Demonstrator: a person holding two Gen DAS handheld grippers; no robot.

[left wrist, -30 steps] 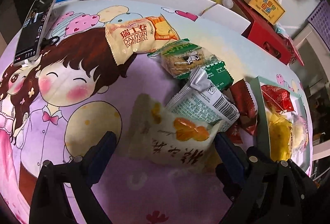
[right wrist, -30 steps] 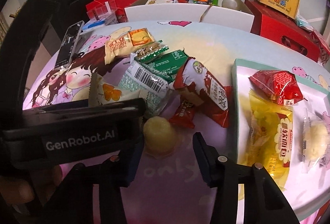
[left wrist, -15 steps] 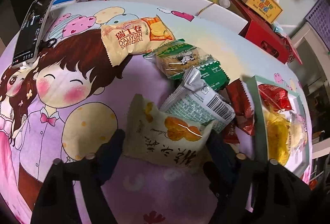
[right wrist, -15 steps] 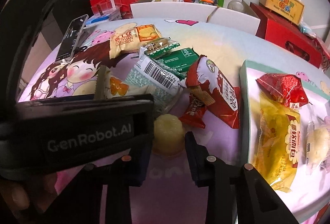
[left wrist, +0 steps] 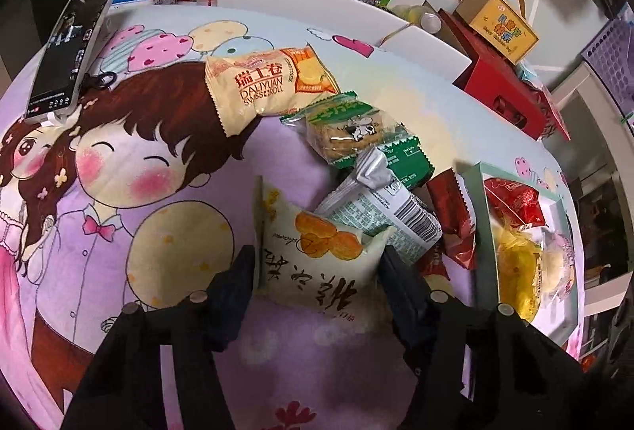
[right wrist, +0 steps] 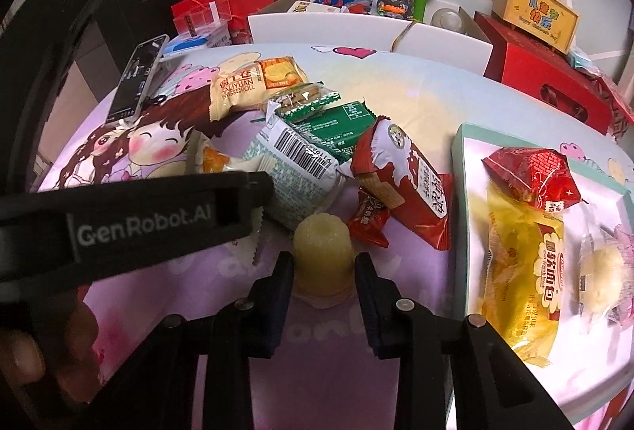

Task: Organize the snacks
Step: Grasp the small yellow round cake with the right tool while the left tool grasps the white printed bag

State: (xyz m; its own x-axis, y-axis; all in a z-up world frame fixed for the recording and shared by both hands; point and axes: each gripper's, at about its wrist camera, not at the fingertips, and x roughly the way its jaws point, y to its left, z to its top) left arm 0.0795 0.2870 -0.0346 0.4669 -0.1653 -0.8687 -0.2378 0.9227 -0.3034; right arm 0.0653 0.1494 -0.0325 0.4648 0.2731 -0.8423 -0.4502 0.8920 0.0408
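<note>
Listing what we see: our left gripper [left wrist: 317, 271] closed against both sides of a cream pastry packet [left wrist: 317, 252] lying on the cartoon tablecloth [left wrist: 138, 192]; our right gripper [right wrist: 323, 271] pinching a yellow jelly cup [right wrist: 321, 255] beside the snack pile. Tray [right wrist: 461, 192] at right holds a red packet [right wrist: 531, 172] and yellow bread bag [right wrist: 523, 263].

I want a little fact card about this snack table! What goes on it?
left gripper: fingers on both sides of the cream snack packet, closing on it
right gripper: fingers on both sides of the yellow jelly cup
tray: holds a red packet, a yellow bread bag and a pale wrapped cake
loose pile: Swiss roll bag, green cracker packs, barcode pack, red wafer pack
tablecloth: cartoon children
phone: on a stand at the table's far left
</note>
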